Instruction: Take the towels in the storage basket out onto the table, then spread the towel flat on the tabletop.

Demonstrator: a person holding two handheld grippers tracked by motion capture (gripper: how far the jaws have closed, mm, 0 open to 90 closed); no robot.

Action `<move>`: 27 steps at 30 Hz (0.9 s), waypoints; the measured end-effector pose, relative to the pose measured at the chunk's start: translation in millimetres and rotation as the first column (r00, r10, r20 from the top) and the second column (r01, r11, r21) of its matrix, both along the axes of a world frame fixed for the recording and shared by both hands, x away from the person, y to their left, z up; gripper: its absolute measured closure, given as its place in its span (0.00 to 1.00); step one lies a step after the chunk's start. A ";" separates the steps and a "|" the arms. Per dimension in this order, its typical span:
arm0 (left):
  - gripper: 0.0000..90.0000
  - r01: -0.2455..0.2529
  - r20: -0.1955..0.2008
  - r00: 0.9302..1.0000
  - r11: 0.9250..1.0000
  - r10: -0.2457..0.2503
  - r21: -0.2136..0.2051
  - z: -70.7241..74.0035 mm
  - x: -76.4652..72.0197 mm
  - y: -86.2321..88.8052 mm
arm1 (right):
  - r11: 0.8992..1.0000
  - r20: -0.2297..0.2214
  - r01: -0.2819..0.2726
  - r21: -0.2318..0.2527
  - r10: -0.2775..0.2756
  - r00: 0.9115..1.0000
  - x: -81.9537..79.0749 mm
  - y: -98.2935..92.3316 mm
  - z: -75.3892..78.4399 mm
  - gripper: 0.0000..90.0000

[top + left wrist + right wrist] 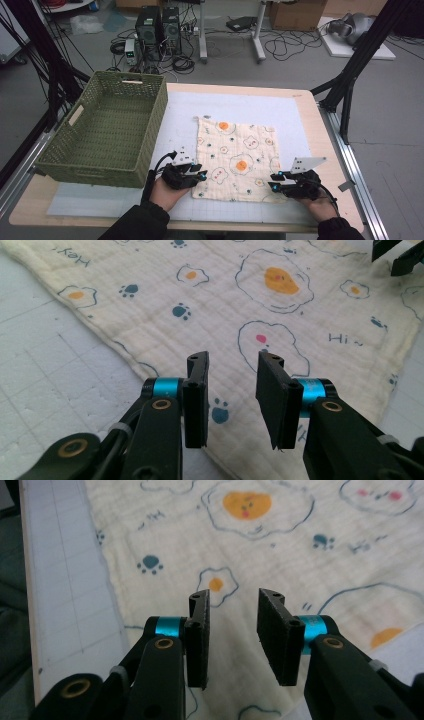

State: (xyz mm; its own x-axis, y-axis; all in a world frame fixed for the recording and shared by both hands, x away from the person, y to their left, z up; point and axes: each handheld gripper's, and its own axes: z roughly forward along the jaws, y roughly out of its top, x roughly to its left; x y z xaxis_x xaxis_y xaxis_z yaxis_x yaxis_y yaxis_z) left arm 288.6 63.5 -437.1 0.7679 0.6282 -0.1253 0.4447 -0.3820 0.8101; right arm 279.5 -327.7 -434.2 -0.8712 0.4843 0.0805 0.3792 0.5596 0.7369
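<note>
cluttered workshop floor behind with computer towers and cables, and up front a table (310, 125) under a white gridded mat (180, 120), with a green woven basket (107, 127) on its left part and a cream cloth (235, 157) printed with fried eggs spread flat in the middle. the left gripper (200, 175) sits at the cloth's near left corner and the right gripper (274, 181) at its near right corner. both have their jaws spread apart with a clear gap, nothing pinched, and the cloth just lies flat on the mat below and ahead of the pads in both gripper views.
</note>
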 end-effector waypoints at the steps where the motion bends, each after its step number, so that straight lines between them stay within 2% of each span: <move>1: 0.73 0.001 -0.001 1.000 1.000 -0.001 0.001 -0.3 -0.1 -0.8 | 1.000 -0.012 0.002 -0.020 -0.002 1.000 0.2 1.1 -2.4 0.73; 3: 0.72 0.004 -0.001 1.000 1.000 -0.004 0.010 -1.0 -0.2 -2.2 | 0.999 -0.025 -0.007 -0.046 0.006 1.000 0.1 3.2 -7.5 0.71; 7: 0.71 0.010 -0.007 1.000 1.000 -0.010 0.014 -1.4 -0.7 -3.7 | 0.999 -0.015 -0.009 -0.044 0.009 1.000 -1.0 3.1 -7.1 0.67; 10: 0.69 0.015 -0.018 1.000 1.000 -0.015 0.016 -0.9 -1.2 -3.2 | 0.998 -0.007 -0.031 -0.046 0.031 0.999 -3.7 4.9 -6.5 0.63; 14: 0.68 0.041 -0.037 0.999 0.998 -0.039 0.040 -0.4 -7.6 -2.0 | 0.998 -0.015 -0.052 -0.043 0.052 0.999 -4.6 6.7 -7.0 0.63; 17: 0.69 0.058 -0.063 0.997 0.996 -0.053 0.069 -4.7 -9.4 -2.2 | 0.997 0.006 -0.049 -0.064 0.049 0.999 -5.8 6.8 -7.3 0.75; 18: 0.71 0.061 -0.065 0.996 0.995 -0.057 0.075 -7.4 -9.1 -2.7 | 0.997 -0.007 -0.043 -0.061 0.042 0.999 -5.8 6.5 -7.0 0.80; 19: 0.74 0.051 -0.051 0.998 0.996 -0.047 0.075 -8.1 -9.8 -2.5 | 0.997 -0.013 -0.045 -0.055 0.044 0.999 -4.9 6.1 -7.2 0.87; 21: 0.88 0.051 -0.052 0.998 0.995 -0.047 0.083 -7.9 -9.2 -1.2 | 0.997 -0.021 -0.056 -0.055 0.055 0.998 -5.3 5.9 -6.8 0.96; 22: 0.95 0.052 -0.062 0.997 0.996 -0.047 0.072 -8.3 -9.1 -0.5 | 0.996 -0.013 -0.062 -0.059 0.062 0.998 -5.9 6.2 -6.7 0.97; 23: 0.98 0.052 -0.062 0.997 0.996 -0.048 0.074 -8.3 -9.7 -0.3 | 0.996 -0.009 -0.065 -0.061 0.064 0.998 -6.4 6.2 -6.7 0.98; 27: 0.99 0.051 -0.060 0.997 0.995 -0.047 0.081 -7.4 -12.9 -0.7 | 0.995 -0.032 -0.082 -0.050 0.081 0.996 -8.0 4.6 -5.9 0.98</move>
State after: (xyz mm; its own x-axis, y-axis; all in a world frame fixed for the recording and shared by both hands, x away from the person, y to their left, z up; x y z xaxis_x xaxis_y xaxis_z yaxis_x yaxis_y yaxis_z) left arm 275.7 62.8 -444.5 0.7909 0.6001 -0.1198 0.4689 -0.4685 0.7488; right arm 271.5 -323.1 -440.2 -0.9055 0.4159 0.0841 0.3523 0.6263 0.6954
